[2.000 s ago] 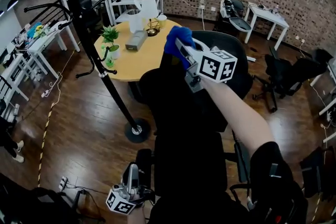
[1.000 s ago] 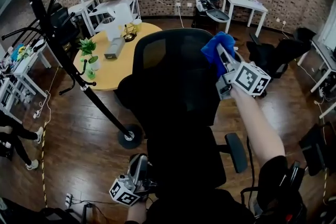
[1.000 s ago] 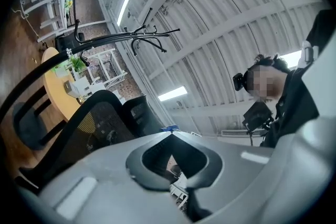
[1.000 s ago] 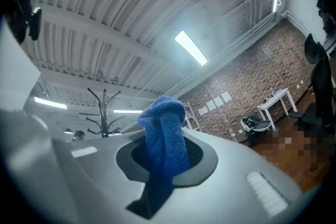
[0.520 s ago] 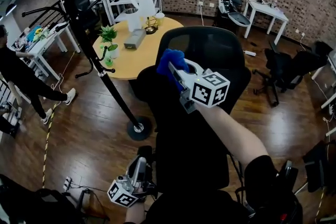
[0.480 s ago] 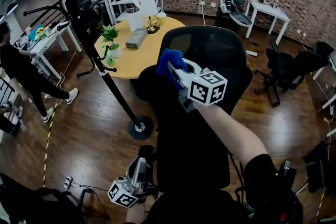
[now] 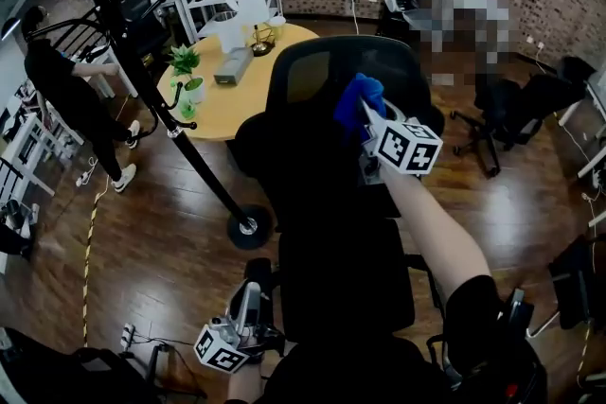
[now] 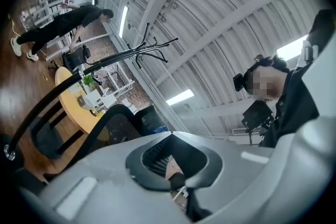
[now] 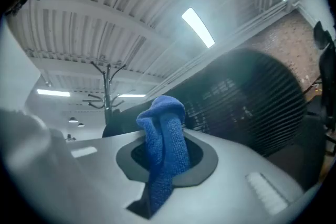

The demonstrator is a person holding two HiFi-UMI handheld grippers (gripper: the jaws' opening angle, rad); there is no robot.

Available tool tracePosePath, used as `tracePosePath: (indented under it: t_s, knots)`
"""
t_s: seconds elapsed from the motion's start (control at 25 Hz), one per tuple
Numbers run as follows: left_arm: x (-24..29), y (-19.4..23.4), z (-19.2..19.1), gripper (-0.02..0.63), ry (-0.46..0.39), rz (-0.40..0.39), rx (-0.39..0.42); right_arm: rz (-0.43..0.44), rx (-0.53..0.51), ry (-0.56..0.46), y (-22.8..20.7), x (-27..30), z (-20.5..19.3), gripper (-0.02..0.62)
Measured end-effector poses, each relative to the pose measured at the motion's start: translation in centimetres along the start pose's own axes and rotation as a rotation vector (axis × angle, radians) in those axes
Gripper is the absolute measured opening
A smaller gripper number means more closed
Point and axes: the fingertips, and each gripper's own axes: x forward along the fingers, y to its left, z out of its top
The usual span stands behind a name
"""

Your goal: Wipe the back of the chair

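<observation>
A black office chair stands in front of me, its mesh back [image 7: 308, 85] upright. My right gripper [image 7: 367, 115] is shut on a bunched blue cloth [image 7: 355, 97] and holds it against the back's upper right part. In the right gripper view the blue cloth [image 9: 161, 110] sticks up out of the right gripper [image 9: 167, 136], with the dark mesh back [image 9: 252, 107] just beyond. My left gripper [image 7: 246, 300] hangs low beside the chair's seat, shut with nothing in it. In the left gripper view, the left gripper [image 8: 172, 139] points up past the chair back [image 8: 113, 123].
A round yellow table [image 7: 237, 104] with a small plant [image 7: 185, 63] stands behind the chair. A black coat stand [image 7: 185, 151] leans across the left, its base [image 7: 248, 227] on the wooden floor. A person [image 7: 71, 99] stands at far left. Other chairs [image 7: 511, 114] are at right.
My right gripper has swept the blue cloth back and forth across the chair back and now moved right from its left side. A person has walked along the far left. The left gripper stayed.
</observation>
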Motion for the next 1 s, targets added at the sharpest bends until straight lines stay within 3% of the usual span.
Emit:
tracePosePath:
  t_s: [0.12, 0.24, 0.4, 0.52, 0.6, 0.84, 0.92, 1.0]
  knots:
    - [1.8, -0.2, -1.3, -0.011, 0.043, -0.038, -0.017, -0.086, 0.032, -0.054, -4.9, -4.0, 2.4, 0.038]
    - [3.7, -1.0, -2.8, -0.011, 0.085, -0.086, -0.038, -0.12, -0.014, -0.074, -7.8, -8.0, 3.8, 0.038]
    - [5.4, -2.1, -4.1, -0.011, 0.121, -0.136, -0.05, -0.11, -0.044, -0.068, -9.0, -9.5, 3.7, 0.038]
    - [5.1, -2.0, -4.3, -0.011, 0.12, -0.122, -0.046, -0.086, -0.045, -0.073, -7.5, -9.3, 2.6, 0.038]
    - [4.3, -1.8, -4.1, -0.011, 0.124, -0.104, -0.027, 0.003, -0.082, -0.045, -4.1, -8.1, 0.0, 0.038]
    - [0.3, -1.0, -1.8, -0.011, 0.079, -0.01, 0.036, 0.387, -0.199, 0.141, 10.4, -0.4, -11.6, 0.038]
    - [-1.4, -0.5, -0.8, -0.011, 0.054, 0.038, 0.053, 0.468, -0.237, 0.158, 14.6, 1.8, -13.9, 0.038]
    - [-3.2, -0.3, 0.4, -0.011, 0.028, 0.088, 0.076, 0.497, -0.249, 0.168, 17.6, 4.2, -15.5, 0.038]
